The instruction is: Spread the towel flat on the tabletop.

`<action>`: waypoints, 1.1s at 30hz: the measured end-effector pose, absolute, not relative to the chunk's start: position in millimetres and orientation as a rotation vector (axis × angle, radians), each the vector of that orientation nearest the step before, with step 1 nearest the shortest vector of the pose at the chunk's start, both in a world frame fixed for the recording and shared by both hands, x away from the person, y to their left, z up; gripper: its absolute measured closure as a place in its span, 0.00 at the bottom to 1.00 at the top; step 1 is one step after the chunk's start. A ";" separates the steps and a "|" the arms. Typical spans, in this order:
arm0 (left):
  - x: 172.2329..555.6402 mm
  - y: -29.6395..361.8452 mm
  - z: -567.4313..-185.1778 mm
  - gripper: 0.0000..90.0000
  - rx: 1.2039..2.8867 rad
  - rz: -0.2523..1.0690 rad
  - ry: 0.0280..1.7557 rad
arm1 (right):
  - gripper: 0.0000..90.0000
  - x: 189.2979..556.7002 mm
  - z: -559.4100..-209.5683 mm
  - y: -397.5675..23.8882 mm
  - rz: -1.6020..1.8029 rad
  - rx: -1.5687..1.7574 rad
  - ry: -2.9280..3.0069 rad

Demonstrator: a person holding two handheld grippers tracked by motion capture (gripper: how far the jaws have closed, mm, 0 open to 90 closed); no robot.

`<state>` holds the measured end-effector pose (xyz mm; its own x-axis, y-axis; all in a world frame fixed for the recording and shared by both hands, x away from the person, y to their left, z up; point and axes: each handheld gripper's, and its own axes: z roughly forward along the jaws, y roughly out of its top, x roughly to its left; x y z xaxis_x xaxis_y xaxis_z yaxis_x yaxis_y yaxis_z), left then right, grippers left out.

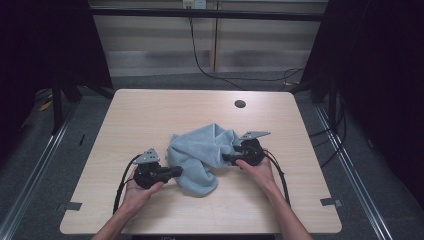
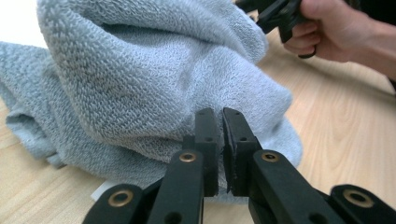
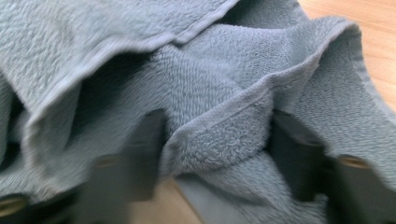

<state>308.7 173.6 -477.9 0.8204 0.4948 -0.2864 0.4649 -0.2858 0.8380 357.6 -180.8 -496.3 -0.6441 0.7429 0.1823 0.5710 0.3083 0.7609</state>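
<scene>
Black jaws of the left gripper [image 2: 219, 140] stand nearly pressed together, gripping nothing, with the blue-grey towel [image 1: 200, 155] bunched just beyond their tips. Bare table [image 1: 150, 110] spreads on every side of the heap. On the right gripper [image 3: 217, 140], the 2 fingers [image 3: 144, 144] sit spread, a hemmed fold between them; their tips are blurred and partly buried in cloth.

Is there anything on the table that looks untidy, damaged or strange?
Only the grey towel looks untidy: it lies crumpled in a heap near the table's middle, with folds overlapping. I see no tear or spill. The table has a round hole near its far edge.
</scene>
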 end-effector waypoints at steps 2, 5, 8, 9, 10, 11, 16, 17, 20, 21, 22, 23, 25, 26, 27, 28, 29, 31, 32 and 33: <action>307.2 177.8 -470.3 0.95 1.889 0.034 0.714 | 0.83 351.5 -484.6 -183.2 1.285 1.184 2.355; 304.1 185.1 -451.3 0.96 1.819 0.045 0.688 | 0.87 342.3 -465.5 -186.1 1.363 1.140 2.328; 302.5 193.5 -427.9 0.96 1.745 0.061 0.657 | 0.88 331.7 -437.9 -189.5 1.430 1.098 2.286; 301.5 195.4 -420.1 0.96 1.728 0.070 0.648 | 0.88 328.2 -425.5 -191.4 1.452 1.074 2.272; 301.4 197.5 -412.6 0.96 1.715 0.082 0.636 | 0.88 325.8 -415.3 -193.1 1.467 1.059 2.256; 301.3 198.9 -406.9 0.96 1.702 0.089 0.628 | 0.88 323.8 -404.9 -194.7 1.484 1.047 2.239; 305.5 213.1 -367.2 0.96 1.588 0.108 0.598 | 0.88 318.7 -360.4 -202.1 1.540 1.000 2.148; 306.4 215.5 -361.9 0.96 1.573 0.113 0.596 | 0.88 318.4 -350.3 -204.2 1.552 0.987 2.123; 307.6 223.6 -346.4 0.96 1.525 0.131 0.589 | 0.88 318.9 -336.9 -207.3 1.570 0.973 2.090; 308.8 227.4 -342.3 0.96 1.497 0.123 0.590 | 0.88 320.4 -327.5 -209.6 1.581 0.965 2.065; 310.1 230.0 -339.9 0.96 1.481 0.116 0.598 | 0.88 321.9 -322.5 -210.9 1.587 0.968 2.046; 312.9 233.7 -338.3 0.96 1.470 0.120 0.613 | 0.88 323.6 -319.7 -212.0 1.594 0.971 2.031; 320.6 239.5 -340.3 0.96 1.471 0.137 0.652 | 0.87 329.5 -316.8 -214.4 1.604 0.989 2.007; 332.9 244.0 -351.3 0.96 1.512 0.202 0.727 | 0.87 340.4 -322.5 -216.5 1.581 1.045 1.992; 340.7 245.7 -361.6 0.96 1.507 0.177 0.775 | 0.87 347.2 -329.5 -216.3 1.562 1.072 2.005; 348.3 247.6 -373.8 0.96 1.520 0.150 0.812 | 0.87 353.6 -338.5 -214.0 1.508 1.086 2.033; 348.3 247.6 -373.8 0.96 1.520 0.150 0.812 | 0.86 359.4 -349.2 -210.2 1.449 1.102 2.068; 361.5 249.1 -404.1 0.96 1.578 0.155 0.894 | 0.86 370.8 -376.3 -201.5 1.356 1.132 2.144; 370.6 251.6 -432.0 0.96 1.620 0.140 0.967 | 0.86 375.4 -388.6 -198.5 1.326 1.148 2.166; 373.2 252.7 -441.7 0.96 1.639 0.141 0.993 | 0.86 379.6 -400.3 -197.0 1.318 1.168 2.193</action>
